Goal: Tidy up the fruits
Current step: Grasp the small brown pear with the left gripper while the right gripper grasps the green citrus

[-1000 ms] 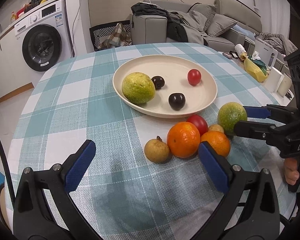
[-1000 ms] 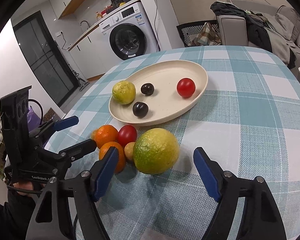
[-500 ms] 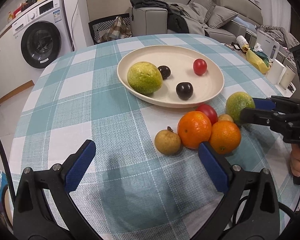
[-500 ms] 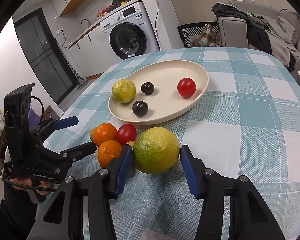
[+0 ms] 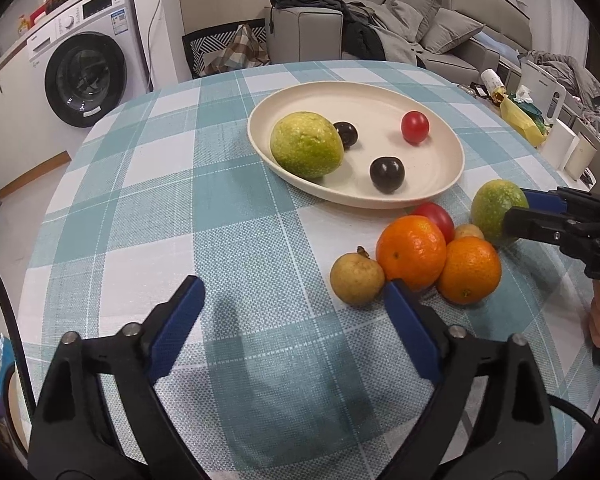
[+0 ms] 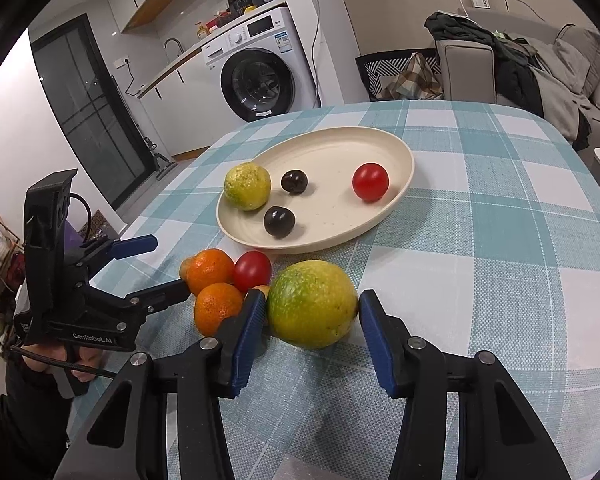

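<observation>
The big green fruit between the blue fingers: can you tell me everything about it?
The big green fruit is round, green fading to yellow, with a bumpy, speckled skin. It sits on the checked tablecloth, just outside the plate. The right gripper has just been closing, and its blue pads now sit against both sides. The small pale fruit and the tomato lie close beside it.

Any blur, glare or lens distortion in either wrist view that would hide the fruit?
Left wrist view: sharp, heavy fisheye bend with dark corners, soft claw shadows on the tablecloth. Right wrist view: also sharp, same distortion, no glare; the green fruit and plate read clearly.
</observation>
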`<state>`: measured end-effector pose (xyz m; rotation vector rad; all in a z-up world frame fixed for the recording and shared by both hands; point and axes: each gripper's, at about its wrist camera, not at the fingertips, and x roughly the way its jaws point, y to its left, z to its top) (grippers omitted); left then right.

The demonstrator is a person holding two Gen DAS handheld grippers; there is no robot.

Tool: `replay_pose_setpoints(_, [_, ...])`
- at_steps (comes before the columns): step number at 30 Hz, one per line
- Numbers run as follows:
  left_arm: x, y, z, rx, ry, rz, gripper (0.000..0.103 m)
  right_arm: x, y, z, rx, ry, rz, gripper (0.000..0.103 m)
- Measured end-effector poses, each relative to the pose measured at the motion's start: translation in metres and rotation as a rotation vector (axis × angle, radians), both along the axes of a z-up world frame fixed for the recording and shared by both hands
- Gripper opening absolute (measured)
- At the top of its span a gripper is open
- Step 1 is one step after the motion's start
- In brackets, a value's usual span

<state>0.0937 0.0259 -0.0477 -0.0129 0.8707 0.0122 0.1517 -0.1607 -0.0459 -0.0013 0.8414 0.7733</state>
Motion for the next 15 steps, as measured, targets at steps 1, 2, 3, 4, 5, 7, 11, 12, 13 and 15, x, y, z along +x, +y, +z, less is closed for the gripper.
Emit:
replay_pose_setpoints(1, [0.000,0.000,0.000,-0.001,-0.004,-0.001,0.087,0.000,0.000,0.000,0.000,0.002,0.001,0.050])
replay_pose_setpoints(2, [0.000,-0.001,0.000,0.003,-0.010,-0.003,0.084,0.000,-0.001,0.000,-0.001,0.002,0.000,0.050])
replay_pose_setpoints(3, [0.000,-0.002,0.001,0.004,-0.013,-0.010,0.081,0.000,-0.001,0.000,-0.002,0.002,-0.002,0.050])
replay_pose_setpoints(4, [0.001,-0.002,0.000,0.000,-0.012,-0.017,0.076,0.000,-0.001,0.000,-0.001,0.003,-0.001,0.050])
replay_pose_setpoints(5, [0.001,-0.003,0.001,-0.009,-0.013,-0.022,0.071,0.000,-0.001,0.000,-0.001,0.003,0.000,0.050])
replay_pose_setpoints(7, [0.002,-0.003,0.001,-0.029,-0.016,-0.035,0.061,0.000,-0.001,0.001,-0.005,0.001,0.003,0.050])
replay_pose_setpoints(11, [0.001,-0.005,0.001,-0.071,-0.016,-0.079,0.035,0.000,-0.001,0.001,-0.006,0.002,0.005,0.050])
replay_pose_setpoints(12, [0.000,-0.007,0.002,-0.078,-0.017,-0.091,0.032,0.000,-0.001,0.001,-0.006,0.002,0.004,0.050])
replay_pose_setpoints(13, [0.000,-0.008,0.002,-0.079,-0.018,-0.097,0.028,0.000,-0.001,0.001,-0.006,0.002,0.005,0.050])
replay_pose_setpoints(15, [-0.001,-0.010,0.002,-0.075,-0.021,-0.100,0.026,0.000,-0.001,0.001,-0.007,0.001,0.005,0.050])
